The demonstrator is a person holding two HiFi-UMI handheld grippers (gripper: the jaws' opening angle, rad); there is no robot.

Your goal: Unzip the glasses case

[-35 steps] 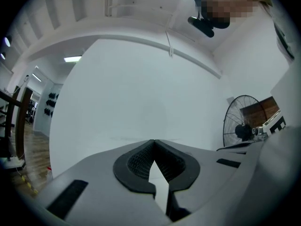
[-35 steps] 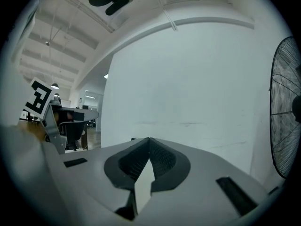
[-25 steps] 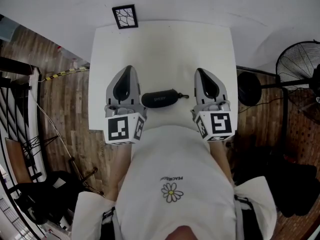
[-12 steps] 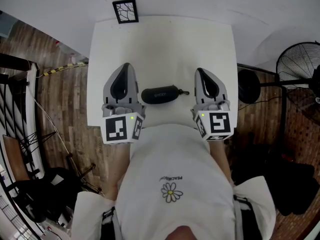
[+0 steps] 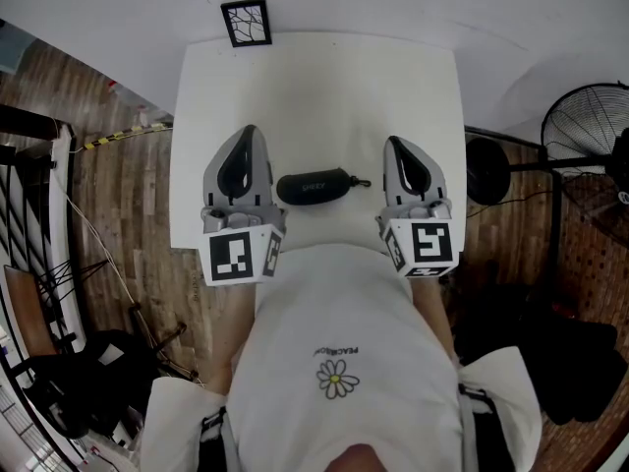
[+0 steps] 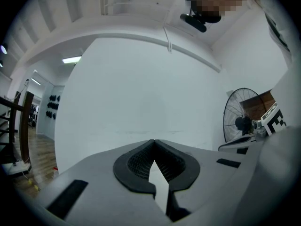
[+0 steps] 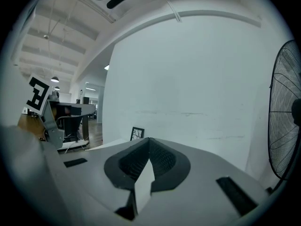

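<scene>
Far left, the left gripper (image 5: 246, 132) hangs level over the table (image 5: 314, 77), its jaws pressed together at the tips with nothing between them, well clear of the case

Centre now: the case (image 5: 313, 186) lies flat on the white top between the two grippers, long side running left to right, apart from both. It's dark, oval, lid down. How far the zip is run, no view is sharp enough to tell. A small pull (image 5: 367, 182) on a short cord sticks out at its right end

My read on handling: it looks like a light, semi-stiff shell, firm enough to pinch across its body without crushing, yet so light that it would likely skate on this smooth top if tugged one-handed. The grip points are the rounded left end to pin it, and that thin, floppy pull, which needs a fine pinch at the very tips

On the right, the right gripper (image 5: 394, 141) points a touch downward, jaws also met at the tips and empty, just beside the pull end but not touching
</scene>
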